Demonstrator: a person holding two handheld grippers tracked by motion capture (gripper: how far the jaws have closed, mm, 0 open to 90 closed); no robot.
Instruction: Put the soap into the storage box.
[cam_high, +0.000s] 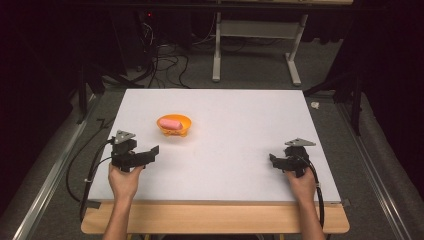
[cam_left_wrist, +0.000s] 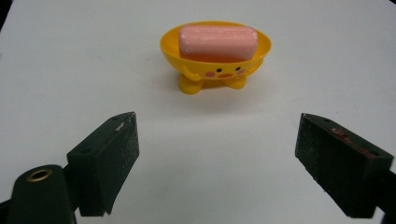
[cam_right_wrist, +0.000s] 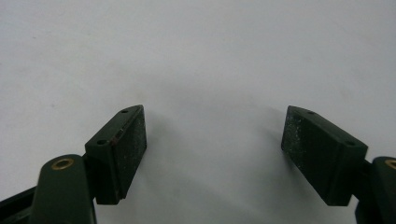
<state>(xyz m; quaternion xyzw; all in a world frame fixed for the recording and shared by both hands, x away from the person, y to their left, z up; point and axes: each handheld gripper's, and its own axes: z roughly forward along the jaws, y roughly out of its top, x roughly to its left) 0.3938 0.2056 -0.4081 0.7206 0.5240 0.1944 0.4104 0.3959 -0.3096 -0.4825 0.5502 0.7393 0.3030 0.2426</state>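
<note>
A pink bar of soap is seen lying in a small yellow-orange dish shaped like a chick, with a painted face and little feet, which stands on the white table left of centre and toward the far half. The bar is cradled above the dish's rim, so a grab aimed too low could be expected to catch the rim and tip or slide the light dish on its small feet; the soap may also be judged slippery and could squirt out from between hard pads if pinched off-centre. The left gripper is held just short of the dish on the near side, pointed toward it, jaws spread wide apart with nothing between them, the dish framed between them in the left gripper view. The right gripper is rested near the table's right edge, well apart from the dish, turned inward, its jaws likewise spread and empty over bare table. Both forearms are brought in from the near edge
</note>
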